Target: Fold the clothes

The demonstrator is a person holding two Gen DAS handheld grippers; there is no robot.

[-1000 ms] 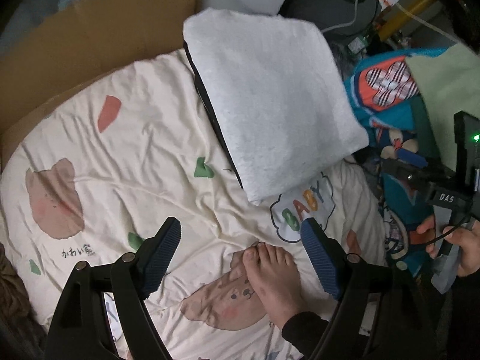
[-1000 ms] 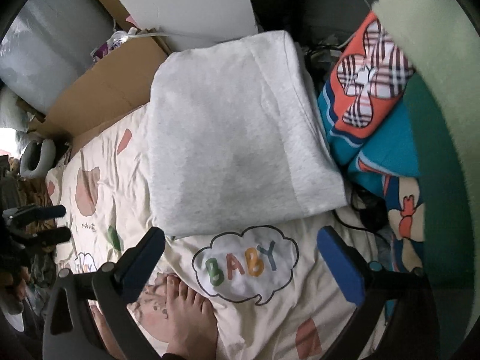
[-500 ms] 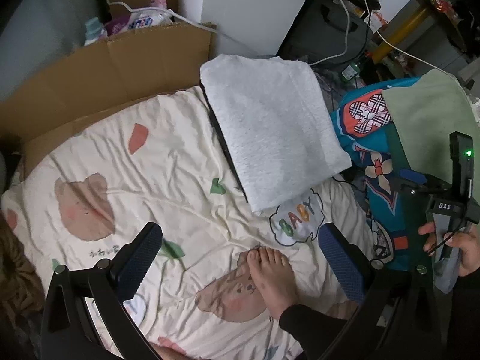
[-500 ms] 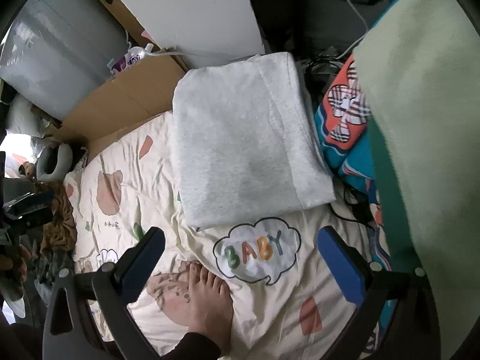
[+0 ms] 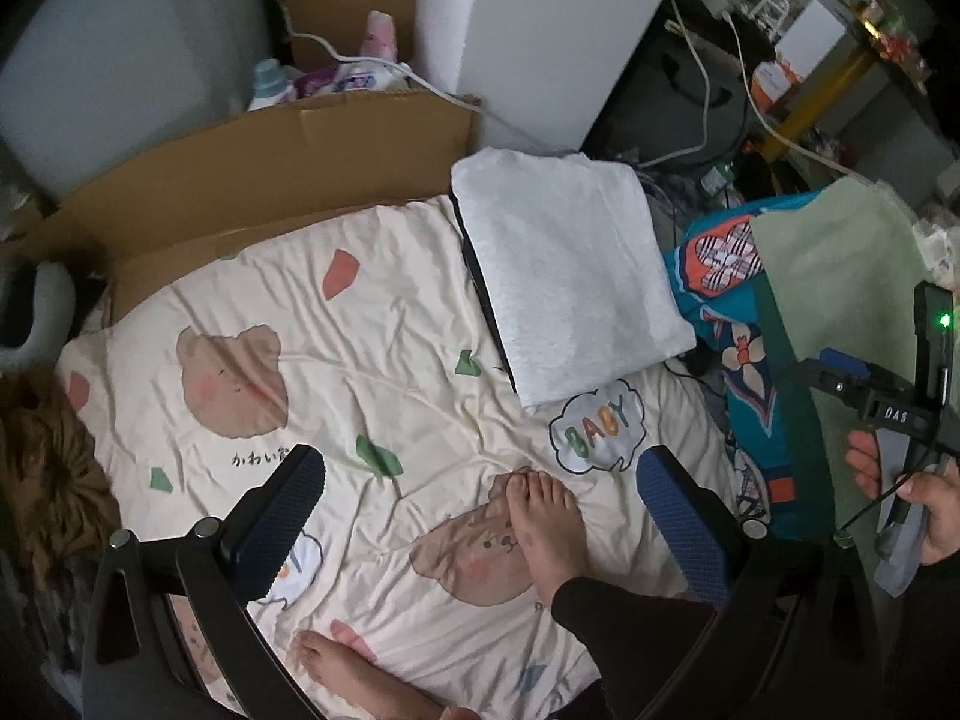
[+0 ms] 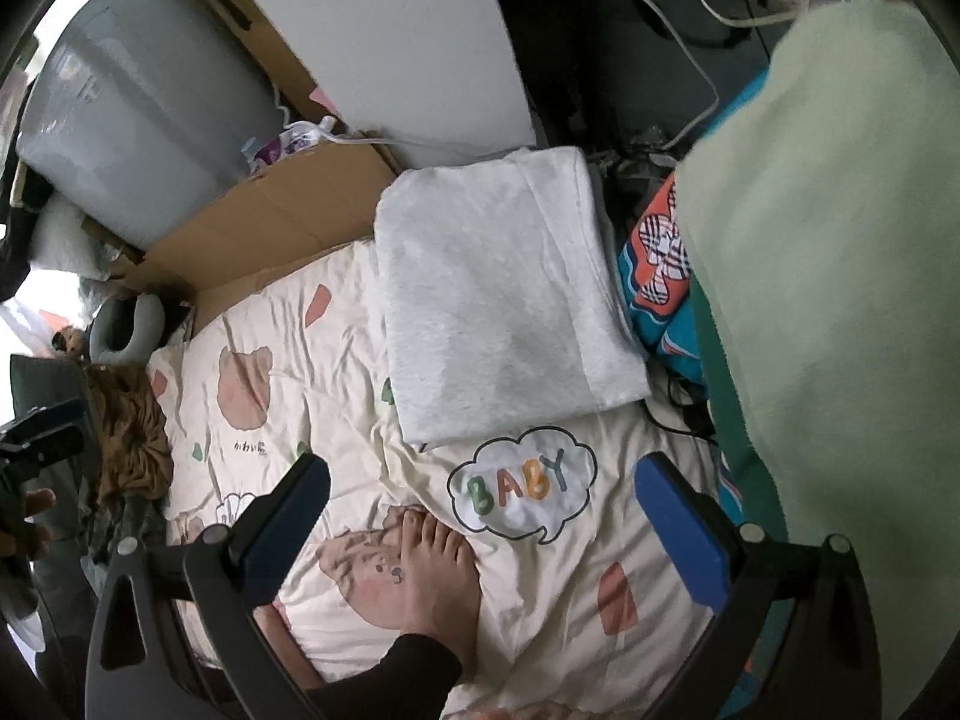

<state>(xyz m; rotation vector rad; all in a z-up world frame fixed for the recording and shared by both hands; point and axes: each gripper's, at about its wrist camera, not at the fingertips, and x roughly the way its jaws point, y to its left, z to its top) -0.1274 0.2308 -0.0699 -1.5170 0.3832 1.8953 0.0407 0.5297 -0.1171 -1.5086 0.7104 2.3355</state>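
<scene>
Both tools, left [image 5: 477, 501] and right [image 6: 480, 507], hang wide open and empty above the cream quilt [image 5: 372, 360], at whose far right corner a folded grey garment [image 5: 570, 276] lies, soft, light, likely best pinched at a near corner.

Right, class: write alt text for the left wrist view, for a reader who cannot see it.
A folded grey garment lies on a cream bear-print blanket, beyond the open, empty left gripper. A bare foot stands on the blanket between the fingers; cardboard lines the far edge.
</scene>
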